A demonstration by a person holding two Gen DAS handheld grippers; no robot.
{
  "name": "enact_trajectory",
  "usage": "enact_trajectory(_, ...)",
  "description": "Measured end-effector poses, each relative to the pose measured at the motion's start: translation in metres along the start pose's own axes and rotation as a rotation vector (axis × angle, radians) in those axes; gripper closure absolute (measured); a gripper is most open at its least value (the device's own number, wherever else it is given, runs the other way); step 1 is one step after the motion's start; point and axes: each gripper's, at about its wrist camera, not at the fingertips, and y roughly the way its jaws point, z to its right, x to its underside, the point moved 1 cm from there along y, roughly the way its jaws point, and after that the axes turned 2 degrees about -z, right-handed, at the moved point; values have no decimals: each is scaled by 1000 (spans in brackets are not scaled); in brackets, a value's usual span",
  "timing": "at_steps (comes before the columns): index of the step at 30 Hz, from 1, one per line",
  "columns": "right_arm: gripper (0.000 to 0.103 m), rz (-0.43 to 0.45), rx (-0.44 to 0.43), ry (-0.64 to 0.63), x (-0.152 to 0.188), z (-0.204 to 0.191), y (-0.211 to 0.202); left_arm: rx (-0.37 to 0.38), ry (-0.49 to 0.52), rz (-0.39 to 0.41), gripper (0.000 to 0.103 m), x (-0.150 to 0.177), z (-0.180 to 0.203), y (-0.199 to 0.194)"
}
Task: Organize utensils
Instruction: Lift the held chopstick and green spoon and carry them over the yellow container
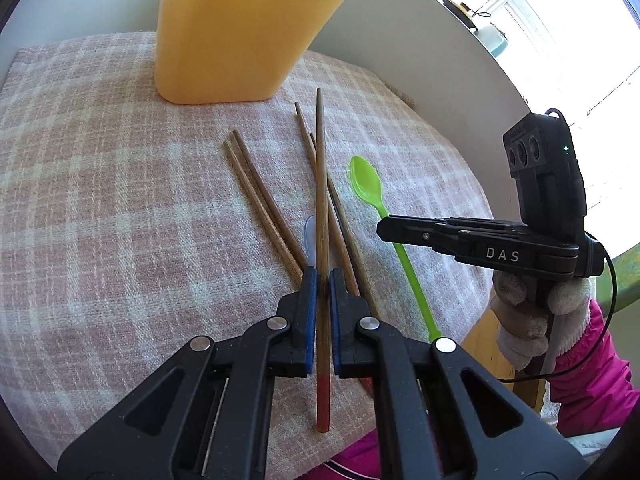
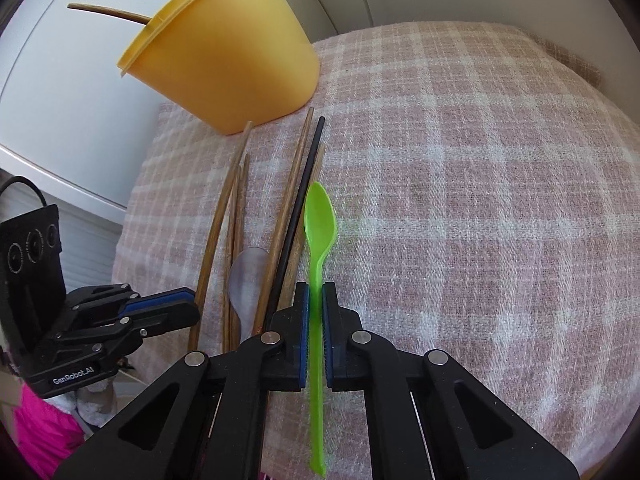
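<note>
Both claws are clamped now: the left gripper pinches a wooden chopstick, the right gripper grips the green spoon by its thin handle. The yellow cup stands at twelve o'clock. Risk: that slim handle could pivot and slip during the lift.

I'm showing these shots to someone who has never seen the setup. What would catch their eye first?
Probably the tall yellow container at the far side of the pink plaid cloth, one chopstick already poking out of it. Next, the bright green spoon, its handle pinched in the right gripper. Then the left gripper, shut on a wooden chopstick with a red end above the loose chopsticks.
</note>
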Motion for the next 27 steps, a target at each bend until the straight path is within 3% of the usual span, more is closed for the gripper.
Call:
enact_trajectory(9, 99, 107, -24, 4, -3, 6, -38, 17, -4, 155, 100, -1, -13, -56)
enact_trajectory(19, 99, 221, -2, -30, -9, -7, -70, 5, 3, 273, 103, -9, -23, -97)
enact_trajectory(23, 99, 242, 29, -63, -10, -13, -72, -29, 5, 277, 103, -7, -28, -102)
enact_trajectory(27, 99, 234, 30, -70, -8, -16, -69, -47, -112, 224, 103, -12, -53, -96)
